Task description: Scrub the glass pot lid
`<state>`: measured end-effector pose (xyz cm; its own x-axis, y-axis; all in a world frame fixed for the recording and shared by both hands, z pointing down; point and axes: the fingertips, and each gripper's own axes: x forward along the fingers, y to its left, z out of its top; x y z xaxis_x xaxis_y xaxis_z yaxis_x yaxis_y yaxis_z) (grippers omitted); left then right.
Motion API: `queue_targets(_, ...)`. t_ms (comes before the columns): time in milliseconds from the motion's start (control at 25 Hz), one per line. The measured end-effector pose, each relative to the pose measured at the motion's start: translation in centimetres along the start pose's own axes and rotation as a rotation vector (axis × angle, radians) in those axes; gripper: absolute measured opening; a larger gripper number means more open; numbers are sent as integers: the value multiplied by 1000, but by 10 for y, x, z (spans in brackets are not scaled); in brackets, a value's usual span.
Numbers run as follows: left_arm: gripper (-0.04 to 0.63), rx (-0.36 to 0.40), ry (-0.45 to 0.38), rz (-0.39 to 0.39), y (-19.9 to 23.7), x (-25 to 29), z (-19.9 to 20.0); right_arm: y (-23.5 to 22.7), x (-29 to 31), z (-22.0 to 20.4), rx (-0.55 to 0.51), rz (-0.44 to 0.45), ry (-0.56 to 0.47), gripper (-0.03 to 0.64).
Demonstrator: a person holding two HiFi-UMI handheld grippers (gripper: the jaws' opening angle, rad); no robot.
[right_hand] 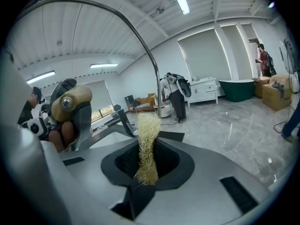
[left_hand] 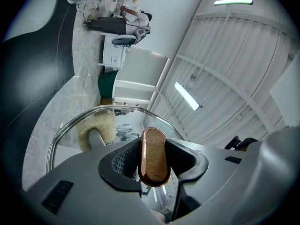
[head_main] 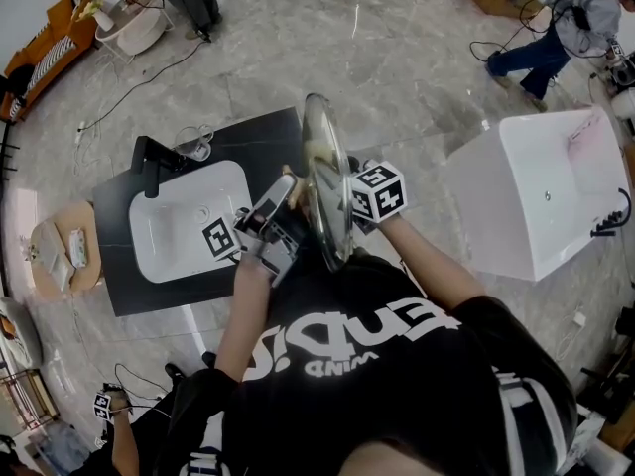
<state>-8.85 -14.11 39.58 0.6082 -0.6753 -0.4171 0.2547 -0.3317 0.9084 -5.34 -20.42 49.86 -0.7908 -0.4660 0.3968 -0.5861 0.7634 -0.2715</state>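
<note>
A: Around the lid (head_main: 325,181), held on edge, what blocks?
B: 9 o'clock: counter (head_main: 253,137), sink (head_main: 184,221), tap (head_main: 154,162), all close. 3 o'clock: tub (head_main: 536,196), well apart, bare floor (head_main: 427,162) between.
A: 12?
B: Open floor. Cable (head_main: 149,79) at 10, person (head_main: 561,23) far off at 1.
A: Lid faces?
B: Both taken. Left gripper (head_main: 288,198) clamps the knob (left_hand: 153,156) at 9; right gripper (right_hand: 147,161) pinches a scrubber (right_hand: 149,135) at 3. Torso (head_main: 377,365) crowds 6.

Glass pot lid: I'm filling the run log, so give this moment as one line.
left tool: shut on knob | right tool: shut on scrubber | glass lid: held on edge | scrubber: against lid's underside
</note>
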Motion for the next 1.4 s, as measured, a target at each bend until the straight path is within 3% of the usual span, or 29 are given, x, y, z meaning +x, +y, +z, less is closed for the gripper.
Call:
queue_targets(1000,178,20,-71,16,0,-4,15,63,-37,-53,21,229,187,48)
queue_targets(1400,179,21,-101,36,3,-7,18,91,-70,-39,52,322,200,48)
